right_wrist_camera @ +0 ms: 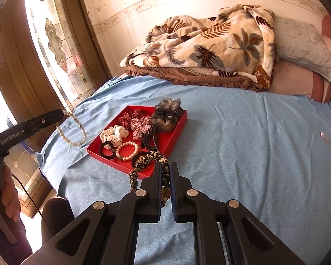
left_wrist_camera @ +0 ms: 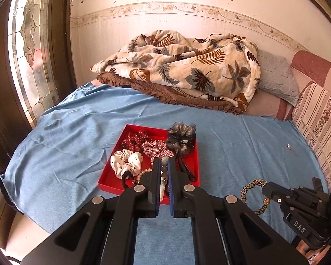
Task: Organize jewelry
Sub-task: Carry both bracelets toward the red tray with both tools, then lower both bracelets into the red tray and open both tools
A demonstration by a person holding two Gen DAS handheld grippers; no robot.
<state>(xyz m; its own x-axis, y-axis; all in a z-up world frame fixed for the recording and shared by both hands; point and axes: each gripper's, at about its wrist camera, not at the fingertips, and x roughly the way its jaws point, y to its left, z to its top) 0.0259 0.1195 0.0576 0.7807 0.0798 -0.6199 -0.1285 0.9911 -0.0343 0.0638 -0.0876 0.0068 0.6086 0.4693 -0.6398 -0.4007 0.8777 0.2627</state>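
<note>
- Left gripper [left_wrist_camera: 164, 165]: jaws pinching a white bead necklace [right_wrist_camera: 74, 130]. In the right wrist view the strand hangs as a free loop off the tips, left of the tray and clear of the sheet.
- Right gripper [right_wrist_camera: 165, 172]: jaws pinching a leopard-print scrunchie [right_wrist_camera: 151, 162]. It dangles over the tray's near corner, not resting on anything as far as I can tell.
- Red tray [left_wrist_camera: 112, 177] sits on the blue sheet [left_wrist_camera: 242, 137] and already holds the sorted pile: white dotted scrunchie [left_wrist_camera: 126, 162], red dotted one [left_wrist_camera: 134, 141], checked one [left_wrist_camera: 157, 149], grey sheer one [left_wrist_camera: 181, 137], pink bead bracelet [right_wrist_camera: 127, 150], black hair ties [right_wrist_camera: 106, 151].
- Both pieces are gripped at a single point on the loop, probably so the rest hangs untangled and drops flat on release.
- My read: two items mid-carry, tray is the likely destination.
- Small silvery item [left_wrist_camera: 288, 146] lies on the sheet well right of the tray, probably still to collect; too small to identify.
- Risk: the necklace loop could snag the tray wall.
</note>
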